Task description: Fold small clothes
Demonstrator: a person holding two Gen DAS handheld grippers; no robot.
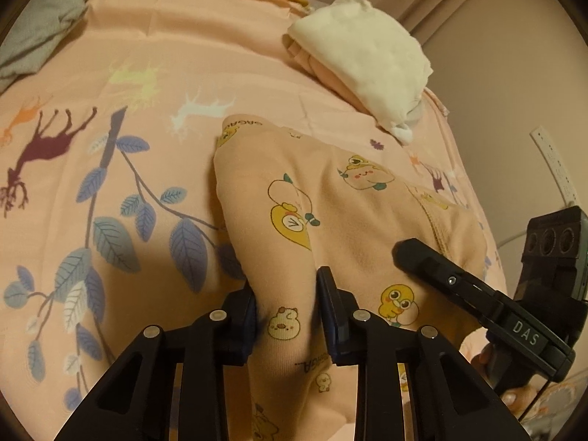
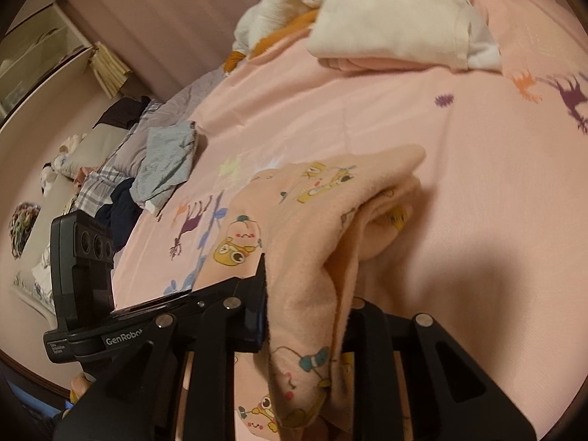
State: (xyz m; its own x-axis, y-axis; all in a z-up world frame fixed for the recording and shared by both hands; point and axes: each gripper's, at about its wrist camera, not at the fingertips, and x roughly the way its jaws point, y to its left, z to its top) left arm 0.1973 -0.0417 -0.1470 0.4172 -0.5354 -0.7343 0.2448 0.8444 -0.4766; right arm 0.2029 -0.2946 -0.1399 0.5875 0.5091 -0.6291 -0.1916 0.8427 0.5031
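Both tongs clamped on the same piece: a small peach garment (image 1: pixel 330 198) printed with cartoon ducks and fruit, lying on a pink bed sheet (image 1: pixel 154 58) with deer and leaf print.

Left tongs (image 1: pixel 286 312): pads pinch a bunched ridge of the cloth at the near edge. Right tongs (image 2: pixel 305 316): pinched on a doubled layer of the same garment, which drapes up and over between the fingers. In the left view the right tongs enter from the right, lying over the cloth.

Far end of the garment rests on the sheet; near end appears lifted a little.

Step in hand, judged: carrying the near edge over to make a fold. To do it well, the two grips should rise level and travel together so the edge stays straight, keeping the cloth lightly taut between them. The far end must stay put on the sheet; dragging it would skew the fold. Release only once the edges lie matched.

Containers: none visible. Folded white and pink items (image 1: pixel 360 58) sit stacked on the far bed corner; grey clothes (image 2: pixel 165 165) lie loose at the other side.
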